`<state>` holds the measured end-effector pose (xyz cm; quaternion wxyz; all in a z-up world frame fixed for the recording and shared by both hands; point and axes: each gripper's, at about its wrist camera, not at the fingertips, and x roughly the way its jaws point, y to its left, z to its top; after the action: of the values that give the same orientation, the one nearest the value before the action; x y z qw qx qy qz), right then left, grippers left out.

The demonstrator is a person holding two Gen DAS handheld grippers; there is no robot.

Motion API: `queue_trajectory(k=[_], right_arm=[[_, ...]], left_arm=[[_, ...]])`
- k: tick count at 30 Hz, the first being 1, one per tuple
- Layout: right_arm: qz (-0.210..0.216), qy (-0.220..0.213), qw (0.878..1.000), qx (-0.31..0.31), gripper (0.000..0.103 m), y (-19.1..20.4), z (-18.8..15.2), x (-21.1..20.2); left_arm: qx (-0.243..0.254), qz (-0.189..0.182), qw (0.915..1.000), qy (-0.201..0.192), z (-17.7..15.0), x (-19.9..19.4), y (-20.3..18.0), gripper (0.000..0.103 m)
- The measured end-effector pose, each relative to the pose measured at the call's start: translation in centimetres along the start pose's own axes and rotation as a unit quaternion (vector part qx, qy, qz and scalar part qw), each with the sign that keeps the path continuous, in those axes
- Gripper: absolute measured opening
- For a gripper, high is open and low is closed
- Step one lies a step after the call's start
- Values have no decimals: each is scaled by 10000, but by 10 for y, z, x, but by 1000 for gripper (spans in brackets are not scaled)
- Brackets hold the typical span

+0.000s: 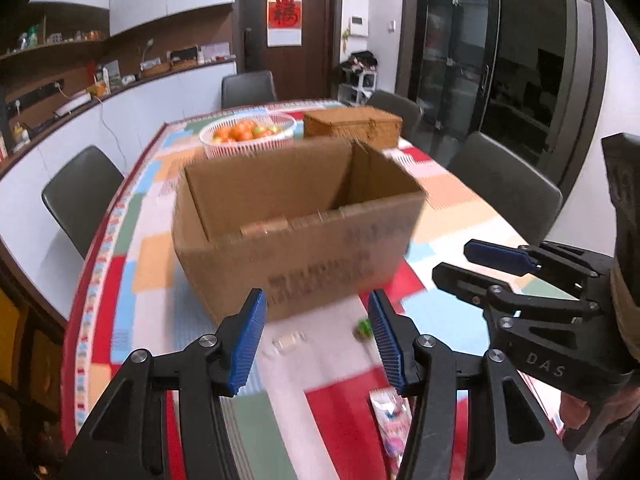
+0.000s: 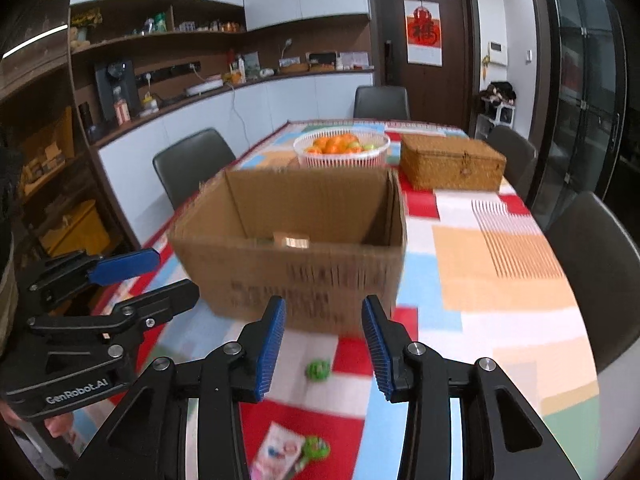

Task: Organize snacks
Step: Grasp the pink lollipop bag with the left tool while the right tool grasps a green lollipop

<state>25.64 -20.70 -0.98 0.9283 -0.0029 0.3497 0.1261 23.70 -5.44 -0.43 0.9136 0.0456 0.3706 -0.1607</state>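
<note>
Both tongs, left tongs [image 1: 316,336] and right tongs [image 2: 323,344], were wide open and empty, ready to pick the green candy [image 2: 318,370] at the bottom middle for the box [image 2: 296,248].

An open brown cardboard box [image 2: 288,248] stands upright on the worktop, flaps raised, dark print on its near wall, a small item lying inside. Near its front lies a green wrapped candy [image 2: 318,370]. Closer in, a pink-and-white snack packet [image 2: 276,454] lies flat, touching another green candy [image 2: 316,448].
</note>
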Motion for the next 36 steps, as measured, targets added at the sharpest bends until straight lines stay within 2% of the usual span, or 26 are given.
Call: queue_trajectory(k=[10, 20, 29, 36], right_arm=[[123, 809, 9966, 82, 41, -6, -65, 11], [178, 1269, 9916, 199, 40, -10, -100, 26], [271, 1497, 9880, 257, 40, -7, -112, 41], [287, 1639, 9856, 284, 37, -7, -116, 52]], left_arm=[[31, -223, 9967, 780, -61, 13, -24, 52], [-26, -577, 9870, 1500, -107, 30, -44, 52], [-68, -619, 9838, 1684, -117, 50, -54, 51], [135, -561, 9833, 1723, -119, 65, -62, 51]])
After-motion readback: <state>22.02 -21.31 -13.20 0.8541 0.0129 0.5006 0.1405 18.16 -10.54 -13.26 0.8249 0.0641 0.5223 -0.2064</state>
